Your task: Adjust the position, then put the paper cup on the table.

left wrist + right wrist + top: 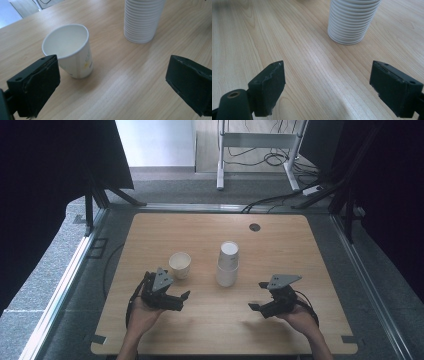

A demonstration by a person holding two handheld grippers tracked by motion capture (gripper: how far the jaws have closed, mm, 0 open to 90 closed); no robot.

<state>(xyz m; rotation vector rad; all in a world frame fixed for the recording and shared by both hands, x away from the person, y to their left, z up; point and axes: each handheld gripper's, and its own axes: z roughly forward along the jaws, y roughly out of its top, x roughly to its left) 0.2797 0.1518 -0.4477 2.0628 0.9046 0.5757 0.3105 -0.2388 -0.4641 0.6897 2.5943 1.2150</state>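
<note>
Two grippers, both with jaws spread and nothing between them, so no grab has happened yet. The left gripper (pixel 184 298) sits low at the near-left of the table (pixel 280 227), and the single cup (pixel 180 265) stands upright just beyond it, a bit to the far side, mouth up. In the left gripper view that cup (pixel 71 51) is off toward the left jaw rather than centred in the gap (it's partly behind that jaw's tip, not touching as far as I can tell), so my guess is the hand needs to slide sideways before closing, or it'll just nudge the cup over. The stack (pixel 228 263) of nested cups stands upright near the middle of the table, between the two hands but well apart from both. The right gripper (pixel 256 306) is at the near-right, held level over the wood, pointing roughly toward the stack (pixel 352 21), which sits up ahead and slightly right of centre in the right gripper view. Left hand is clearly the nearer one to the lone cup, and the right is a little nearer the stack. Both cup and stack have their long axis vertical, so a side-on pinch across the wall looks like the natural approach.
</note>
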